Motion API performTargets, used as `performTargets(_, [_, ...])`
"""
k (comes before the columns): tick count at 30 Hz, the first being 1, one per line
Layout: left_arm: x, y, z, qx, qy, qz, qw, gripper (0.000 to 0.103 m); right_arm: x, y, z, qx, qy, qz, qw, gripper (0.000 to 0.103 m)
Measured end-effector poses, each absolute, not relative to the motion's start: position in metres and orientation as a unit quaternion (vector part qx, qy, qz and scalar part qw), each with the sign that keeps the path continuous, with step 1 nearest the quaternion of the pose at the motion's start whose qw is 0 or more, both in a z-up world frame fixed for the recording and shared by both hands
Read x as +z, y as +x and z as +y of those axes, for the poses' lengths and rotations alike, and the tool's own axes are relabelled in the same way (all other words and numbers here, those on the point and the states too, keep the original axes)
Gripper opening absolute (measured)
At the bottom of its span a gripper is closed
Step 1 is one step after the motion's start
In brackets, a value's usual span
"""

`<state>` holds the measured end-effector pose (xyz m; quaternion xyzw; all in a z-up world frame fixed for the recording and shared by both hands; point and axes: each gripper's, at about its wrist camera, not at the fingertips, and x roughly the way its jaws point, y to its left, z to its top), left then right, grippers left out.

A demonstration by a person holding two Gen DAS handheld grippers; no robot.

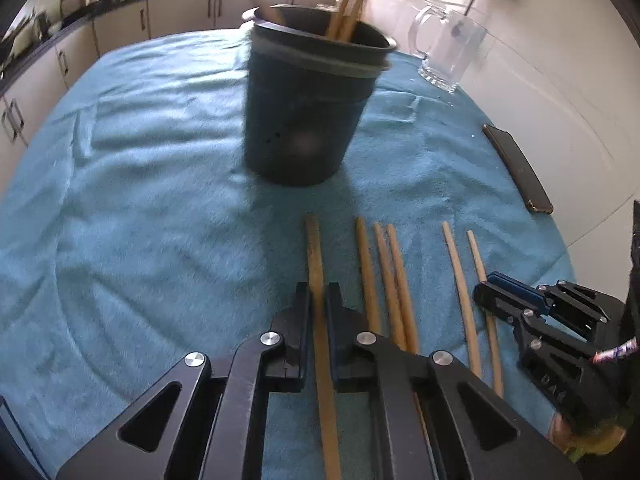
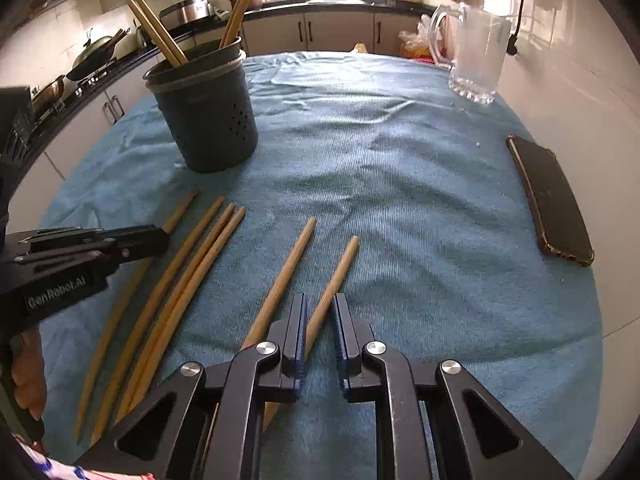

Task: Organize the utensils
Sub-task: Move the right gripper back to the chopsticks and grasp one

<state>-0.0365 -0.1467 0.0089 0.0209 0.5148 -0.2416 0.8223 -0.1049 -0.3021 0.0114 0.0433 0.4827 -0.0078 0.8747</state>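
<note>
Several wooden chopsticks lie side by side on the blue towel [image 2: 400, 184]. A dark perforated utensil holder [image 1: 304, 100] [image 2: 204, 108] stands farther back with several chopsticks upright in it. My left gripper [image 1: 319, 292] is closed around the leftmost chopstick [image 1: 316, 256], low at the towel; it shows at the left of the right wrist view [image 2: 156, 236]. My right gripper [image 2: 320, 300] straddles the rightmost chopstick [image 2: 340, 268] with its jaws narrowly apart, not gripping; it shows at the right of the left wrist view [image 1: 486, 288].
A glass mug [image 1: 452, 52] [image 2: 476, 56] stands at the back right of the table. A dark phone [image 1: 520, 168] [image 2: 552, 200] lies at the towel's right edge by the white wall. Kitchen counters and cabinets run behind the table.
</note>
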Motion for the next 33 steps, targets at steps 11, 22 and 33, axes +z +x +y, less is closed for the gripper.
performTargets(11, [0.012,-0.049,-0.124,-0.245,0.025,0.53,0.811,0.007,0.013,-0.124,-0.325,-0.008,0.05,0.502,0.863,0.012])
performTargets(22, [0.014,-0.026,-0.15,-0.238,0.062,0.546,0.801,0.008,0.014,-0.101,-0.33,-0.017,0.066,0.535,0.842,0.012])
performTargets(33, [0.013,-0.02,-0.162,-0.256,0.094,0.521,0.809,0.014,0.014,-0.082,-0.319,-0.037,0.031,0.537,0.842,0.012])
